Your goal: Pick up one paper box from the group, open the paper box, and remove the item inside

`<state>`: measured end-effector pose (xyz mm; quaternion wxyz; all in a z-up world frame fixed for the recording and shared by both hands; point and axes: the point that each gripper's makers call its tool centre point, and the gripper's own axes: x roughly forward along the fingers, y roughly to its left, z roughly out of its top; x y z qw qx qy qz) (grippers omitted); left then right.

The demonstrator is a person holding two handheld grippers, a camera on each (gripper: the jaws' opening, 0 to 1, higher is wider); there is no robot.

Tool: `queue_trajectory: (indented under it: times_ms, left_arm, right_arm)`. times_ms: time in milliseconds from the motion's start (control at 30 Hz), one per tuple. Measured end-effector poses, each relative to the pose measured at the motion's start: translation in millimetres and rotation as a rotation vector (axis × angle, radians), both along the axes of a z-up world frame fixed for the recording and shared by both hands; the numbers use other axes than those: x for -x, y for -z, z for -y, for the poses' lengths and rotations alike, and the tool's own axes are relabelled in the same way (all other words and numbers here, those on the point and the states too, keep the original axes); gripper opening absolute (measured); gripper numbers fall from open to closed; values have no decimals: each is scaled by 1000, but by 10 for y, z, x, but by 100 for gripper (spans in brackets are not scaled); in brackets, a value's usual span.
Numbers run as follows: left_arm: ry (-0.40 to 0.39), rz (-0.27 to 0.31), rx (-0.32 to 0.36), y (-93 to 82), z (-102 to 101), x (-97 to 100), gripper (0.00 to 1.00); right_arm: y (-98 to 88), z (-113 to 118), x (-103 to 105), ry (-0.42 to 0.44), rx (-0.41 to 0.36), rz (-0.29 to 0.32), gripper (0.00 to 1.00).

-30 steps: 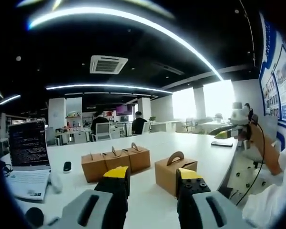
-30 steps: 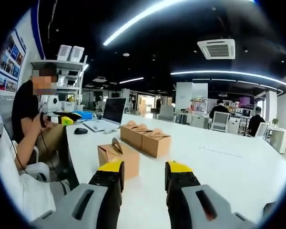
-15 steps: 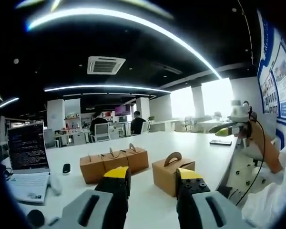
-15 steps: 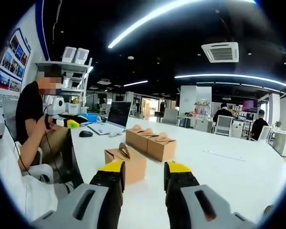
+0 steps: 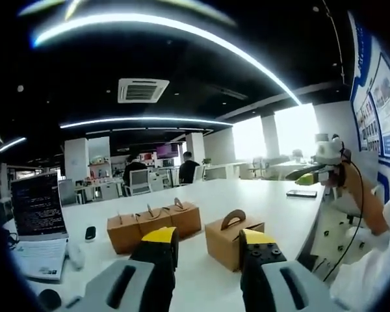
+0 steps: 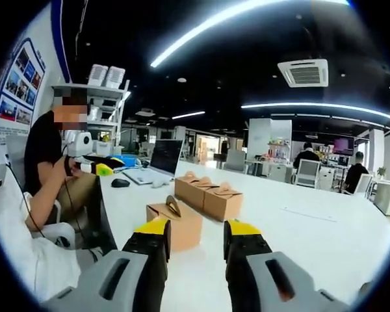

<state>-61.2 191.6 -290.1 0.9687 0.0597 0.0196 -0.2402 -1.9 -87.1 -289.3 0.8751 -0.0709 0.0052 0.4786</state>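
Left gripper (image 5: 208, 242) jaws apart, holding nothing; single paper box (image 5: 232, 237) sits just beyond the right jaw tip, its near corner hidden behind it. Row of boxes (image 5: 153, 224) past the left jaw — probably three, seams hard to make out. Right gripper (image 6: 194, 236) jaws also apart, empty; same box (image 6: 175, 221) behind left jaw. White table (image 6: 325, 240) has open room right; laptop (image 5: 38, 221) far left, cut off.

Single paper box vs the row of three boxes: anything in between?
Nothing. In the left gripper view, bare white table separates the single paper box from the row of three boxes.
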Motion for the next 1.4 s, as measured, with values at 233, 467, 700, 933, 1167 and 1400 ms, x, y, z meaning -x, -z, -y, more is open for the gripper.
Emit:
queue_trajectory:
  times_ms: [233,467,700,933,1167,1400]
  left_arm:
    - [-5,-3,-1,8,4,-13,39]
    - [-9,9,7,-28,-40,9,39]
    - [-14,10,9,-69,-25,40,39]
    - [-45,-19,-7,-68,-84,39,34]
    - [-38,4,-62,-122,-25,55,35]
    - [-30,5,-107,-142,87,40,35]
  right_arm:
    - [-23,16,-10,9,-5,5,33]
    - [17,-12,-27,7,12,0,33]
    - [6,2,-37,11,10,3,33]
    - [43,-5,-73,8,17,-5,33]
    - [33,6,-60,8,18,-1,33]
    - [52,34,-77,17,20,-3,32]
